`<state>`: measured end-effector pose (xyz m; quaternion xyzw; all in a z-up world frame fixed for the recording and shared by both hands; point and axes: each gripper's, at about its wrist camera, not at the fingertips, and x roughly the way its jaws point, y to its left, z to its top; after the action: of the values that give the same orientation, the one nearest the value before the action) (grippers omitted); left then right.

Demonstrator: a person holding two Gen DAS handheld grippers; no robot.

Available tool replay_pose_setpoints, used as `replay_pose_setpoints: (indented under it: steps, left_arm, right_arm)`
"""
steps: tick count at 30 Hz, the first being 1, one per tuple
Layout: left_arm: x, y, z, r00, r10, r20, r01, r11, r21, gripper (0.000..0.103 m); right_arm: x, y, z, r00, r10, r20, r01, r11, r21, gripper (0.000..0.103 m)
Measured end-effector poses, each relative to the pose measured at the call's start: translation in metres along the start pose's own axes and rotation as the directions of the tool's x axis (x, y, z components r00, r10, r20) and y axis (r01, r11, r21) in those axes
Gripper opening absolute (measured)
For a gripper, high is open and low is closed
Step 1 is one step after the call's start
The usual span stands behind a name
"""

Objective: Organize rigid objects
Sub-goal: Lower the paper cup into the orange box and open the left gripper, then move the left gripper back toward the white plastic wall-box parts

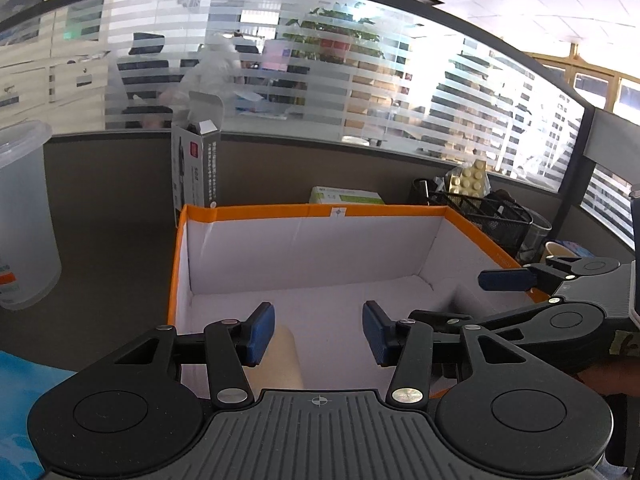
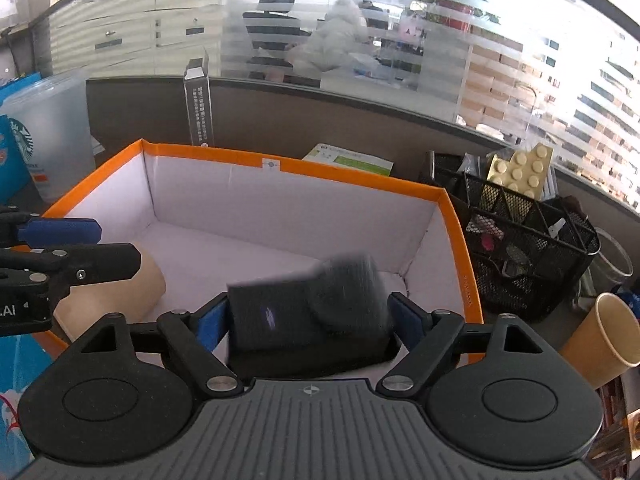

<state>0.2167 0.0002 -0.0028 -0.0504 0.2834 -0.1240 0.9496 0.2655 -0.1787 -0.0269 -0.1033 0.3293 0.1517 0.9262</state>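
An open box with an orange rim [image 1: 316, 211] and white inside stands on the desk; it also shows in the right wrist view [image 2: 348, 178]. A tan paper cup [image 2: 120, 296] lies on its side in the box's left near corner, seen below my left gripper [image 1: 318, 334], which is open and empty over it. My right gripper [image 2: 308, 316] is wide open over the box's right near part. A black boxy object [image 2: 308, 316], motion-blurred, lies between its fingers, seemingly loose in the box. The right gripper also shows in the left wrist view [image 1: 508, 280].
A black mesh organizer [image 2: 532, 248] with cream bricks stands right of the box. A tan paper cup [image 2: 604, 332] stands at the right front. A clear plastic tub [image 2: 48, 136] and a blue bag [image 2: 12, 396] are on the left. A tall grey carton [image 2: 198, 108] and a green-white box [image 2: 352, 160] stand behind.
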Motion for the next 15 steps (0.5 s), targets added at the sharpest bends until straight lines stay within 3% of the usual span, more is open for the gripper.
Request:
replay_pose_setpoints:
  steps: [4, 7, 9, 10, 11, 12, 13, 15]
  left_arm:
    - [-0.01, -0.001, -0.001, 1.0, 0.007, 0.02, -0.008, 1.0, 0.008, 0.047]
    - [-0.023, 0.0, -0.004, 0.999, 0.006, 0.035, -0.006, 1.0, 0.01, 0.049]
    - [-0.034, 0.005, -0.008, 0.999, 0.01, 0.049, -0.011, 1.0, 0.006, 0.053]
    - [-0.041, 0.008, -0.01, 0.998, 0.021, 0.059, -0.021, 1.0, -0.001, 0.058]
    - [-0.046, 0.011, -0.012, 0.997, 0.029, 0.066, -0.029, 1.0, -0.006, 0.059]
    - [-0.052, 0.015, -0.015, 0.997, 0.036, 0.071, -0.035, 0.999, -0.011, 0.059]
    - [-0.057, 0.018, -0.017, 0.996, 0.04, 0.075, -0.038, 0.999, -0.018, 0.059]
    - [-0.068, 0.025, -0.023, 0.996, 0.046, 0.082, -0.043, 0.998, -0.038, 0.061]
  right_arm:
    - [-0.01, -0.001, 0.0, 1.0, -0.008, 0.02, 0.008, 1.0, 0.006, 0.088]
    - [-0.041, -0.004, 0.002, 0.994, -0.038, 0.104, 0.032, 0.997, 0.064, 0.088]
    - [-0.085, -0.01, 0.005, 0.973, 0.001, 0.229, -0.041, 0.985, 0.17, 0.095]
    - [-0.115, -0.015, 0.005, 0.947, 0.053, 0.317, -0.136, 0.96, 0.247, 0.103]
    - [-0.142, -0.021, 0.004, 0.908, 0.121, 0.402, -0.257, 0.918, 0.303, 0.103]
    - [-0.169, -0.028, 0.002, 0.845, 0.221, 0.487, -0.414, 0.847, 0.333, 0.103]
    - [-0.194, -0.036, -0.002, 0.737, 0.348, 0.579, -0.604, 0.724, 0.334, 0.103]
    - [-0.227, -0.048, -0.012, 0.498, 0.481, 0.721, -0.852, 0.426, 0.304, 0.103]
